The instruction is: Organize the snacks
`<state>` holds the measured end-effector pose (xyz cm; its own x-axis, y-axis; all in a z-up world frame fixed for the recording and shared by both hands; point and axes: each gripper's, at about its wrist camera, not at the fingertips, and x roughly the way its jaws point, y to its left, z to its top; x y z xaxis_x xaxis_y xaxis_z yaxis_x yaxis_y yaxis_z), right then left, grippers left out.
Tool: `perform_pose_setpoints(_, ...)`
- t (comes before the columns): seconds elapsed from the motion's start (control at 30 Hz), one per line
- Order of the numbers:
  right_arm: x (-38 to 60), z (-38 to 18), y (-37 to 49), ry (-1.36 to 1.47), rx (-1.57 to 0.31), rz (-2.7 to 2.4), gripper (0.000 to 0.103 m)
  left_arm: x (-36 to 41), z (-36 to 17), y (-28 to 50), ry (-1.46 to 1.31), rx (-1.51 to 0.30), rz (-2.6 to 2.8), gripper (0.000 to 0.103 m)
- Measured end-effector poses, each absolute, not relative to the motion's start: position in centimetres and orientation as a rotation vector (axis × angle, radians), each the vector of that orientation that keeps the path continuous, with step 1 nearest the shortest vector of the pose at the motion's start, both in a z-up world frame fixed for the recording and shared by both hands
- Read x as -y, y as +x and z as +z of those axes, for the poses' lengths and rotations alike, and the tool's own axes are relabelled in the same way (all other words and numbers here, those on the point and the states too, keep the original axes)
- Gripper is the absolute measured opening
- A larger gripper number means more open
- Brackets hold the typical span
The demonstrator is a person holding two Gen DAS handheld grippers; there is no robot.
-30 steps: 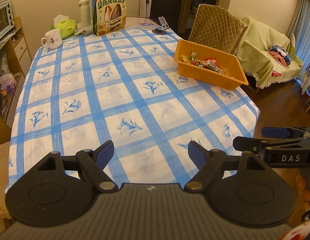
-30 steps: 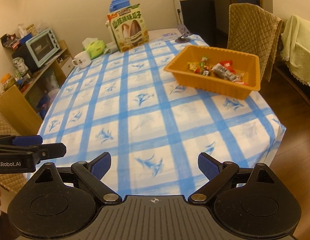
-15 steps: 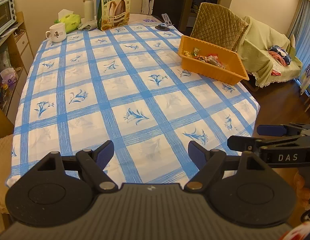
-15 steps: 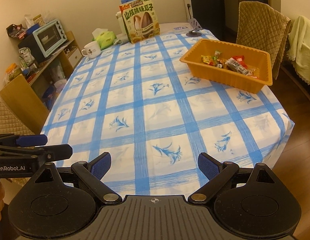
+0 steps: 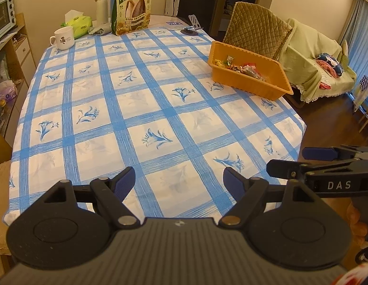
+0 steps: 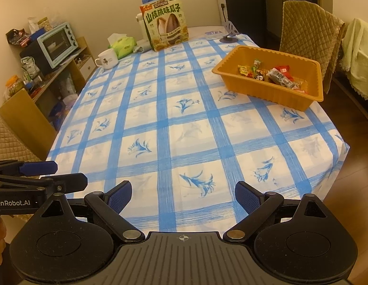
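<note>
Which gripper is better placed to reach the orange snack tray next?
Probably the right gripper. The orange tray sits by the table's right edge, on that gripper's side, while the left gripper would have to cross over. Both are open, empty, and back at the near edge of the tablecloth.

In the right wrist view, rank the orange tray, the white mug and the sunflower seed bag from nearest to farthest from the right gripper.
From the right gripper, open over the table's near edge:
1. Orange tray, on the right, mid-table.
2. White mug, far left.
3. Sunflower seed bag, upright at the far end, near the middle.
</note>
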<state>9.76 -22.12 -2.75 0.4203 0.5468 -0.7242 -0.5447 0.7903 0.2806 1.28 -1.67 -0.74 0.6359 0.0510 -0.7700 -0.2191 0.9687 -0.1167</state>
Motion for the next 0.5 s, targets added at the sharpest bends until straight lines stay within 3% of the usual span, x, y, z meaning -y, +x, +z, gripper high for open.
perform_pose_setpoints(0.5,22.17,-2.84,10.02,0.003,-0.911,0.680,0.093,1.73,-0.93,1.67,-0.208,-0.872,0.152,0.080)
